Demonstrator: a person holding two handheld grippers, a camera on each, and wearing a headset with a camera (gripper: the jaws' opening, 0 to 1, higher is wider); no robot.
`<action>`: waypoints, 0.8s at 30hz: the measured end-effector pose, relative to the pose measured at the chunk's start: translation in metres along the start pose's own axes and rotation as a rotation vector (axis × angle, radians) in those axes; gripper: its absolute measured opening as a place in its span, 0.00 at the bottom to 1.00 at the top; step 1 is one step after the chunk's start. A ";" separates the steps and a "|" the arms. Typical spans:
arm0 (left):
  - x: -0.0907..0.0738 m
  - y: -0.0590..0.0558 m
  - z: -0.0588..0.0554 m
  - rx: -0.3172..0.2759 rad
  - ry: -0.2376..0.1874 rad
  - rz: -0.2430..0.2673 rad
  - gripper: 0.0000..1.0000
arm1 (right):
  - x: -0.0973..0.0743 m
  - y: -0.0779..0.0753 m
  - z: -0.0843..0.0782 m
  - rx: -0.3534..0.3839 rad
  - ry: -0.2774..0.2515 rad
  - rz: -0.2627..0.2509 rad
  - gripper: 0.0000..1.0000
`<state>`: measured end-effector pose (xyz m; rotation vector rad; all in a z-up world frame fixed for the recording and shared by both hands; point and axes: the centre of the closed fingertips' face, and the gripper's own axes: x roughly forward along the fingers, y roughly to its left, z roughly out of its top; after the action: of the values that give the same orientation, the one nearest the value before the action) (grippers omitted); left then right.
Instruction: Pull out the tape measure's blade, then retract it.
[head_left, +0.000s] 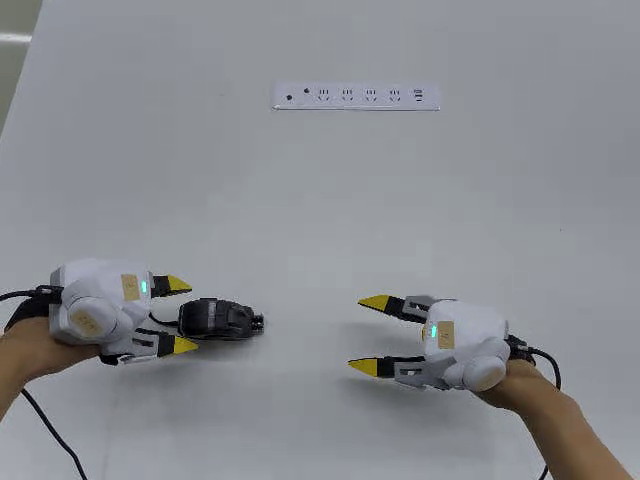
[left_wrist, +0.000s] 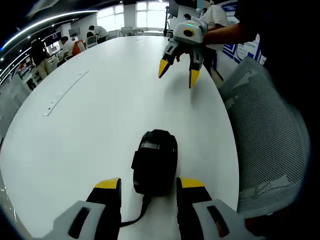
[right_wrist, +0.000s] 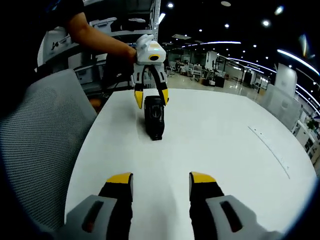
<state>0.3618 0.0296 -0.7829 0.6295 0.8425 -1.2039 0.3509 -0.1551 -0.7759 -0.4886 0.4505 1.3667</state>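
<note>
Bracketing the tape measure (head_left: 220, 319) with your left gripper (head_left: 183, 315) at about 8 o'clock on the white table (head_left: 320, 200), you're right at the start. No blade is out, so by my read the step in hand is pinning the tape measure before the pull.

In the left gripper view the jaws stand apart with its back end between them. One jaw sits close against its side, but I cannot tell whether either actually presses it, so call it spread, not clamped.

Your right gripper (head_left: 366, 334) waits at 4 o'clock, jaws wide and nothing in them. It is well apart from the tape measure and points back toward 9 o'clock. The nose of the tape measure, where the blade should emerge, faces 3 o'clock, straight at it.

Next move, as I judge it: close the left jaws firmly so the tape measure can't skid. Then bring the right gripper across and pinch the blade's tip at the nose. That's a narrow target, so go in low and square.

The power strip (head_left: 356, 97) lies far off at 12 o'clock, out of the way.
</note>
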 end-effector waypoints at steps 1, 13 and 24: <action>0.001 0.000 -0.001 0.001 0.005 -0.005 0.40 | 0.002 0.000 0.000 -0.002 0.002 0.004 0.44; 0.007 -0.004 -0.004 0.016 0.018 -0.053 0.28 | 0.029 -0.001 0.012 -0.011 -0.014 0.046 0.39; 0.008 -0.004 -0.006 0.011 0.015 -0.051 0.27 | 0.051 0.000 0.019 0.007 -0.025 0.071 0.34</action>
<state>0.3578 0.0290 -0.7929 0.6306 0.8692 -1.2517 0.3592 -0.1026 -0.7895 -0.4530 0.4551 1.4380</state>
